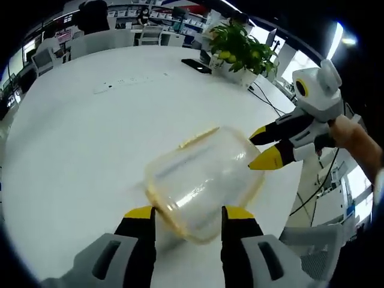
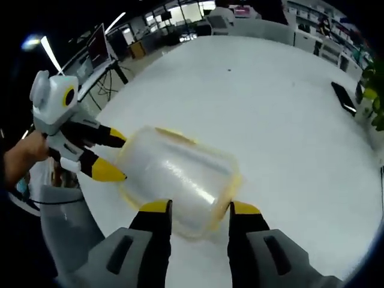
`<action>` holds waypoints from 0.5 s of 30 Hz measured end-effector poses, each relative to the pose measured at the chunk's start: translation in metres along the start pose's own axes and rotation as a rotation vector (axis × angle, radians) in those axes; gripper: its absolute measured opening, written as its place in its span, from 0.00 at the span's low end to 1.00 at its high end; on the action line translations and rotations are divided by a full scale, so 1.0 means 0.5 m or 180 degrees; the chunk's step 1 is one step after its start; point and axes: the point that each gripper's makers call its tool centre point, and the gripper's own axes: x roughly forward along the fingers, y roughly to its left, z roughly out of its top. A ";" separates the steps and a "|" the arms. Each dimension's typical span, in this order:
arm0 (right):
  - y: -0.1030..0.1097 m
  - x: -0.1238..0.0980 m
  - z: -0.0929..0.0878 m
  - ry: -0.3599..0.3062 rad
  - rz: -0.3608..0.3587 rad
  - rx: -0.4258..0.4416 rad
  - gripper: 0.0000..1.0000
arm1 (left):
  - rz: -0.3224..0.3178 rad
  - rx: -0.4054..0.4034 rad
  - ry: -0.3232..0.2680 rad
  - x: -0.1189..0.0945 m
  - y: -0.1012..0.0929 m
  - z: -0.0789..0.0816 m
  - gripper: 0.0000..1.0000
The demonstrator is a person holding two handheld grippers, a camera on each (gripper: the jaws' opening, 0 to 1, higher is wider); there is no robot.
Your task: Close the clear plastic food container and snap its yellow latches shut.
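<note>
The clear plastic container (image 1: 201, 177) with a yellow rim lies on the white table (image 1: 84, 138), near its edge. A yellow latch (image 1: 198, 137) sticks out flat on its far side. My left gripper (image 1: 189, 213) is open, its jaws straddling the container's near end. My right gripper (image 1: 264, 147) comes in from the right, open, its yellow tips against the container's right end. In the right gripper view the container (image 2: 177, 174) sits just past my open right gripper (image 2: 200, 208), and the left gripper (image 2: 114, 154) touches its left end. I cannot tell whether the lid is seated.
A potted plant (image 1: 240, 51) with yellow fruit and a black phone (image 1: 196, 66) sit at the table's far side; the phone (image 2: 345, 96) also lies off to the right. A hand (image 1: 354, 135) holds the right gripper. The table edge (image 2: 90, 198) runs close by, with chairs and cables beyond.
</note>
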 end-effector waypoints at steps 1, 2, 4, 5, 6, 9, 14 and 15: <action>-0.002 -0.002 0.000 0.0002 -0.0041 -0.0099 0.33 | -0.0005 0.0004 0.0003 0.000 -0.002 -0.001 0.36; 0.003 -0.003 0.000 0.0015 -0.0059 -0.0116 0.32 | 0.0011 -0.0043 -0.0012 0.000 -0.002 -0.001 0.35; 0.003 -0.003 0.000 0.0024 -0.0063 -0.0096 0.32 | 0.0040 -0.0067 -0.0054 -0.001 -0.002 -0.001 0.35; 0.003 -0.002 0.000 0.0028 -0.0065 -0.0109 0.32 | 0.0043 -0.0081 -0.0060 -0.002 -0.002 -0.001 0.35; 0.003 -0.002 0.001 0.0027 -0.0064 -0.0106 0.32 | 0.0038 -0.0098 -0.0066 -0.001 -0.002 -0.001 0.35; 0.004 0.002 -0.006 0.0024 -0.0065 -0.0097 0.32 | 0.0091 -0.0060 -0.0077 0.000 0.002 0.006 0.33; 0.003 0.004 -0.004 0.0017 -0.0071 -0.0094 0.32 | 0.0081 -0.0054 -0.0094 0.001 -0.004 0.004 0.33; 0.003 0.003 -0.003 0.0022 -0.0075 -0.0087 0.33 | 0.0081 -0.0047 -0.0088 0.001 -0.007 0.004 0.34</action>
